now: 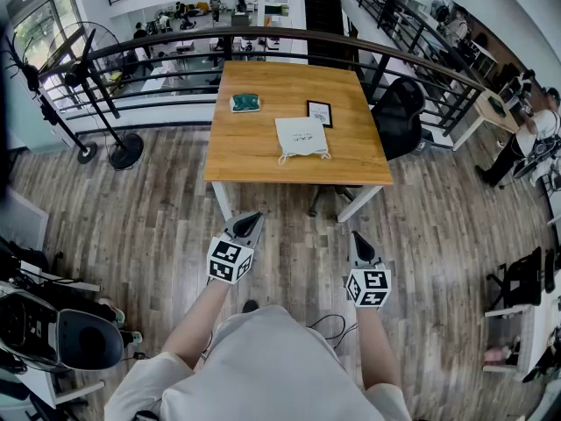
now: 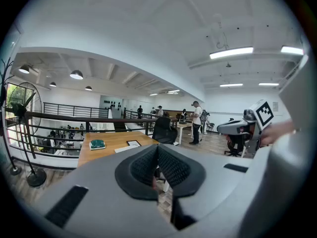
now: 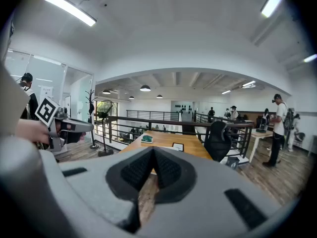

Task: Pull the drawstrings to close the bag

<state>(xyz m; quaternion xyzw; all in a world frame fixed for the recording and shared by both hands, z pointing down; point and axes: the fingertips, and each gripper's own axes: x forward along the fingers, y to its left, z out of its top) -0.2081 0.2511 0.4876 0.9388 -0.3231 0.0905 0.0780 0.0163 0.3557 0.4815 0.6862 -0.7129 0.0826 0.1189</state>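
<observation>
Left gripper (image 1: 249,224) and right gripper (image 1: 358,239) are hovering over the floor, well short of the table (image 1: 263,90). Both are sitting with jaws together, gripping nothing. Bag (image 1: 301,136) is lying flat mid-table, drawstrings (image 1: 282,158) trailing toward the near edge.

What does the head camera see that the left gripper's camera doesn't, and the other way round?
Only the head view shows the left gripper from above, with its marker cube.

Only the left gripper view shows the ceiling lights and its own fingers close up, pressed together with nothing between them.

Both show the wooden table, the green thing, the black frame, the black chair and the right gripper. The white bag is in both too, but it is only a pale sliver in the gripper view.
</observation>
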